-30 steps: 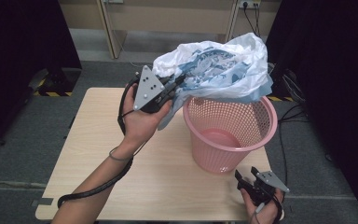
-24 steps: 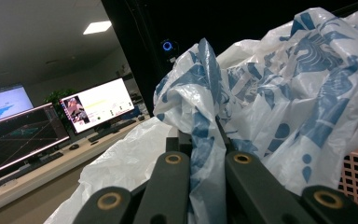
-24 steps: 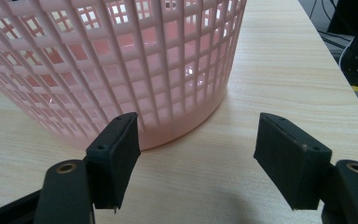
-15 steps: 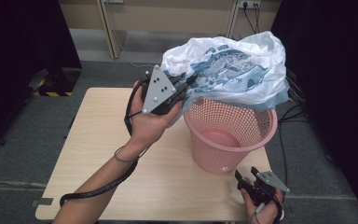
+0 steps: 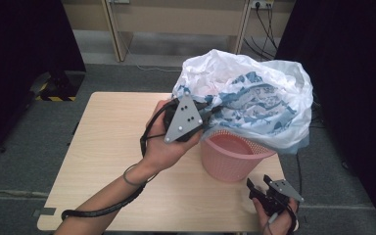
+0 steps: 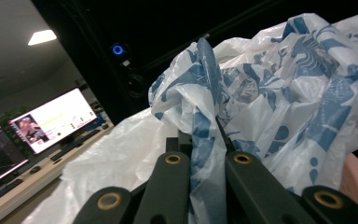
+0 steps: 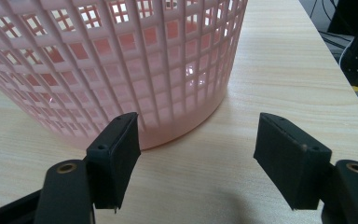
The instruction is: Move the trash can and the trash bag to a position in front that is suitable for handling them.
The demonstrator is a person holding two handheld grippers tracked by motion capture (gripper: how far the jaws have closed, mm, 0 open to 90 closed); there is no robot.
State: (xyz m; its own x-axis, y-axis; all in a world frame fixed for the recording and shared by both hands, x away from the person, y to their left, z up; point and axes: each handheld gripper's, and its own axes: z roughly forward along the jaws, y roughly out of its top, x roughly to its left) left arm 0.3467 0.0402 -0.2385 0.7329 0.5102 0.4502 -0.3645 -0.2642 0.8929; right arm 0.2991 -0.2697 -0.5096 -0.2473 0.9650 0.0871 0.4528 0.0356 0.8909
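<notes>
1. One table (image 5: 107, 161): a rectangular top of pale wood-grain laminate, smooth and matte, with rounded corners.
2. One plastic bag (image 5: 254, 98): thin, crinkled white film printed with blue shapes, puffed up and billowing over the far rim of the basket, held above it.
3. One basket (image 5: 230, 159): round pink plastic that narrows toward the base, its wall a lattice of small square holes; it stands on the table's right half.
4. Two grippers, each with black, flat, rubbery rectangular pads and a grey three-cornered plate. The left gripper (image 6: 205, 154) has its jaws pinched tight on a bunched fold of the bag, just above the basket's near-left rim. The right gripper (image 7: 198, 158) rests low near the table's front edge, just beside the basket's base, its jaws spread wide with nothing between them.
</notes>
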